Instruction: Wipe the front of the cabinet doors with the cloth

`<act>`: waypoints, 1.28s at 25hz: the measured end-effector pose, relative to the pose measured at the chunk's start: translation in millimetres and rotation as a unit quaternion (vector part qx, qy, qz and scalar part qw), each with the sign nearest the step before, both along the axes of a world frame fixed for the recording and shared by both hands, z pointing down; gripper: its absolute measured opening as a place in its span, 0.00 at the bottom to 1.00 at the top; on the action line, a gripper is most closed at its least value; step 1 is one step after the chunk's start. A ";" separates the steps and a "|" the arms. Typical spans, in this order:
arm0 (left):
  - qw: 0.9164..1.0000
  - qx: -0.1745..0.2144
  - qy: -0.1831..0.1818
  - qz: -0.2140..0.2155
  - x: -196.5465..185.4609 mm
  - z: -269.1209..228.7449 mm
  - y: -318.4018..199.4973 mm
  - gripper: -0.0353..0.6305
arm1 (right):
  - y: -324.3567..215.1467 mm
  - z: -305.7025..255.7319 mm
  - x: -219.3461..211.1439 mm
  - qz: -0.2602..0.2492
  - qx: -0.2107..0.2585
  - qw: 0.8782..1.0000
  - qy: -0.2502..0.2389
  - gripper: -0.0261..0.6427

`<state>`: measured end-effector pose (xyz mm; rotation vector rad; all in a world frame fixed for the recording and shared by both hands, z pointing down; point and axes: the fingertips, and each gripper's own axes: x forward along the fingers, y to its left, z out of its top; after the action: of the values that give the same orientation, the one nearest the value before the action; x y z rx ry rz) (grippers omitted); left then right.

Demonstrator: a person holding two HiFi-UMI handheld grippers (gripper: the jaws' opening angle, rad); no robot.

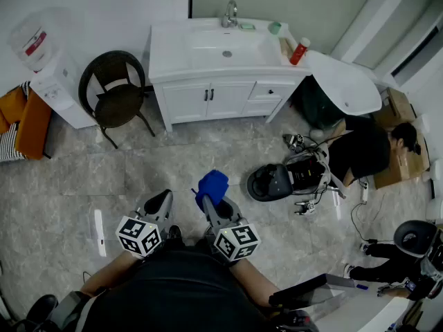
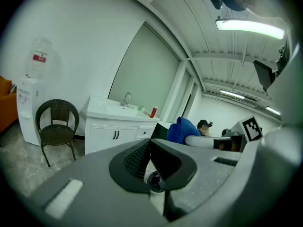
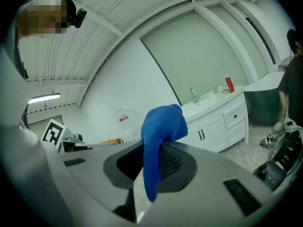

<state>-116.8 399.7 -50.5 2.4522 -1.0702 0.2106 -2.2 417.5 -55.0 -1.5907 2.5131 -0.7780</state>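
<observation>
Two tools at 6 o'clock: left hand-held gripper (image 1: 163, 198) has jaws together, empty; right hand-held gripper (image 1: 210, 203) is clamped on the blue cloth (image 1: 213, 185), bunched upward, likely carried ready for wiping. Cabinet doors (image 1: 208, 100) stand well apart at 12 o'clock. The red label on the water bottle (image 1: 34, 40) at 10 o'clock is unreadable.

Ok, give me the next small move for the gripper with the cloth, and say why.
Likely carry the right gripper forward toward the cabinet doors. Its jaws are shut on the blue cloth, but the doors stand well ahead of it and the cloth touches none of them. The left gripper is shut and empty.
</observation>
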 end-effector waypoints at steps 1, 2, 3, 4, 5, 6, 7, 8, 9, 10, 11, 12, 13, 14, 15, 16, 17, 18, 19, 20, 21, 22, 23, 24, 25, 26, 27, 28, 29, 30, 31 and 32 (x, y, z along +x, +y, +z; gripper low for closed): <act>1.000 0.000 -0.001 0.001 0.5 0.8 0.7 0.06 | 0.6 0.7 -0.1 -0.001 0.000 1.000 0.000 0.12; 1.000 0.001 -0.001 0.001 1.1 1.3 1.2 0.06 | 1.0 1.3 0.0 -0.001 0.001 1.000 -0.001 0.12; 1.000 0.001 -0.002 0.002 2.0 1.4 1.4 0.06 | 1.2 1.6 0.4 -0.002 0.001 1.000 -0.001 0.12; 1.000 0.001 -0.003 0.002 3.2 1.1 1.3 0.06 | 1.2 1.5 1.3 -0.003 0.000 1.000 -0.001 0.12; 1.000 0.002 -0.004 0.002 4.6 0.4 0.9 0.06 | 0.8 1.2 2.5 -0.004 0.000 1.000 -0.001 0.12; 1.000 0.002 -0.005 0.002 6.2 -0.6 0.1 0.06 | 0.2 0.6 3.9 -0.004 -0.001 1.000 -0.002 0.12; 1.000 0.002 -0.006 0.002 8.1 -1.8 -0.8 0.06 | -0.6 -0.1 5.5 -0.005 -0.001 1.000 -0.002 0.12; 1.000 0.003 -0.007 0.003 10.3 -3.1 -1.9 0.06 | -1.7 -1.0 7.4 -0.006 -0.001 1.000 -0.001 0.12; 1.000 0.004 -0.007 0.003 12.7 -4.3 -3.0 0.06 | -2.7 -1.6 9.5 -0.007 -0.001 1.000 -0.001 0.12; 1.000 0.004 -0.008 0.003 15.4 -5.0 -3.8 0.06 | -3.5 -1.8 11.7 -0.008 -0.002 1.000 -0.001 0.12; 1.000 0.004 -0.009 0.003 18.0 -5.3 -4.3 0.06 | -3.9 -1.5 14.0 -0.009 -0.002 1.000 -0.002 0.12; 1.000 0.004 -0.009 0.003 20.4 -5.0 -4.2 0.06 | -3.8 -0.9 16.5 -0.009 -0.002 1.000 -0.004 0.12; 1.000 0.005 -0.010 0.002 22.8 -4.4 -3.9 0.06 | -3.7 -0.2 19.3 -0.009 -0.001 1.000 -0.008 0.12; 1.000 0.006 -0.011 0.001 25.2 -3.9 -3.7 0.06 | -3.7 0.2 22.7 -0.008 0.000 1.000 -0.013 0.12; 1.000 0.007 -0.012 0.000 27.7 -3.7 -3.8 0.06 | -4.2 0.0 26.6 -0.007 0.002 1.000 -0.017 0.12; 1.000 0.008 -0.013 -0.002 30.2 -3.6 -4.3 0.06 | -5.2 -0.5 30.8 -0.007 0.004 1.000 -0.019 0.12; 1.000 0.008 -0.015 -0.005 32.7 -3.7 -5.3 0.06 | -6.7 -1.2 35.2 -0.008 0.007 1.000 -0.018 0.12; 1.000 0.008 -0.016 -0.009 34.8 -3.5 -6.4 0.06 | -8.3 -1.7 39.6 -0.010 0.009 1.000 -0.014 0.12; 1.000 0.008 -0.017 -0.014 36.7 -3.0 -7.6 0.06 | -10.1 -1.5 44.2 -0.013 0.011 1.000 -0.008 0.12; 1.000 0.008 -0.019 -0.020 38.0 -2.4 -8.7 0.06 | -11.7 -0.5 48.6 -0.015 0.012 1.000 -0.003 0.12; 0.999 0.009 -0.020 -0.026 38.8 -2.0 -9.7 0.06 | -13.2 1.1 52.8 -0.018 0.012 1.000 0.002 0.12; 0.999 0.010 -0.021 -0.034 38.8 -2.1 -10.7 0.06 | -14.5 3.0 56.4 -0.020 0.010 1.000 0.004 0.12; 0.999 0.011 -0.021 -0.041 37.9 -2.2 -11.7 0.06 | -15.9 5.1 59.3 -0.022 0.009 1.000 0.005 0.12; 0.999 0.013 -0.023 -0.048 36.1 -2.0 -13.0 0.06 | -17.7 7.8 61.1 -0.025 0.008 1.000 0.006 0.12; 0.998 0.015 -0.024 -0.055 33.6 -1.1 -14.4 0.06 | -20.2 11.4 61.9 -0.027 0.007 1.000 0.007 0.12; 0.998 0.015 -0.026 -0.062 30.7 0.8 -16.0 0.06 | -23.6 15.9 61.8 -0.030 0.006 0.999 0.009 0.12; 0.997 0.013 -0.028 -0.068 27.6 3.2 -18.0 0.06 | -27.7 20.6 61.1 -0.033 0.004 0.999 0.013 0.12; 0.997 0.009 -0.029 -0.075 24.4 5.8 -21.0 0.06 | -32.8 25.1 59.8 -0.037 0.001 0.999 0.016 0.12; 0.996 0.004 -0.030 -0.080 21.2 8.3 -25.6 0.06 | -39.0 29.1 58.0 -0.042 -0.003 0.999 0.020 0.12; 0.996 -0.001 -0.031 -0.085 17.7 10.9 -31.6 0.06 | -46.4 32.9 55.6 -0.048 -0.008 0.999 0.024 0.12; 0.995 -0.005 -0.031 -0.090 14.0 14.0 -38.9 0.06 | -54.8 36.9 52.6 -0.054 -0.013 0.998 0.028 0.12; 0.995 -0.010 -0.031 -0.093 10.2 18.0 -46.8 0.06 | -63.7 41.2 49.3 -0.060 -0.017 0.998 0.032 0.12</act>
<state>-106.6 352.9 -32.5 2.3245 -1.3092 0.2363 47.2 353.9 -13.8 -1.5112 2.6752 -0.8000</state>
